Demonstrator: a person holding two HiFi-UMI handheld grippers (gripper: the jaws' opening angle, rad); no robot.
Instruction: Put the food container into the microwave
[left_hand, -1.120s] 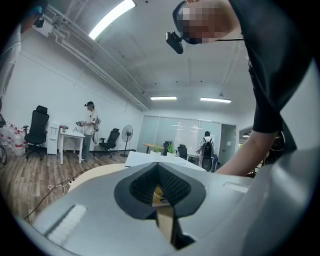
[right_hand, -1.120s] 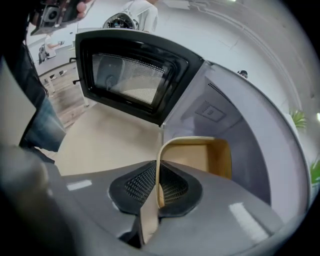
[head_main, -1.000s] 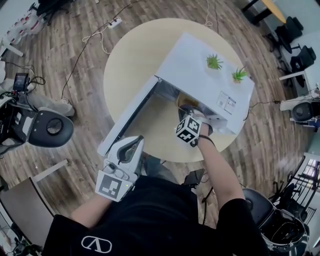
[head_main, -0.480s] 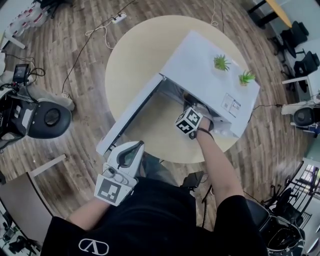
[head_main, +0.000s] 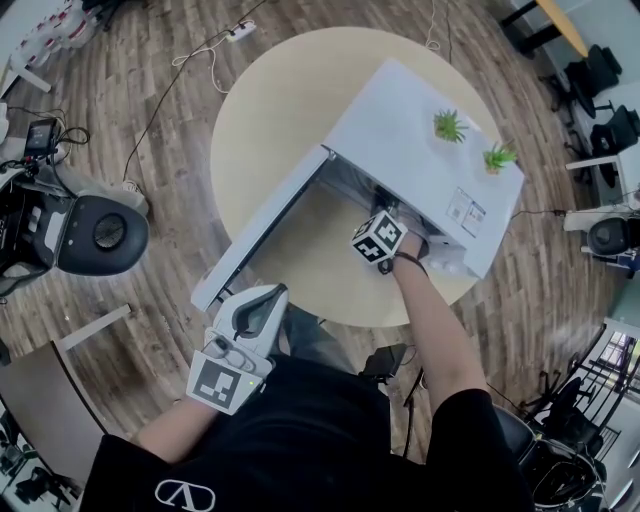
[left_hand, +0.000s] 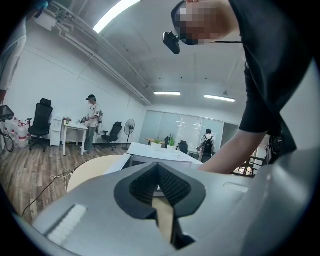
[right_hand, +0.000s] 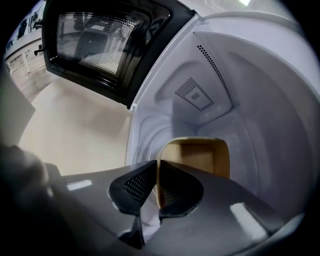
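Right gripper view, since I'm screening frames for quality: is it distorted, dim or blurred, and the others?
Right gripper view: fisheye bends the microwave walls, corners go black, the right gripper is soft up close, the container clearer. Left gripper view: ceiling lights glare, the left gripper blurs. Head view: evenly lit, table rim bowed.

- We see the right gripper (right_hand: 157, 174) at lower centre, jaws pinched on the near wall of the tan food container (right_hand: 202, 154).
- Container sits inside the white microwave (right_hand: 250, 95) cavity.
- Door (right_hand: 97, 42) stands open at upper left; beige table (right_hand: 75, 130) at left.
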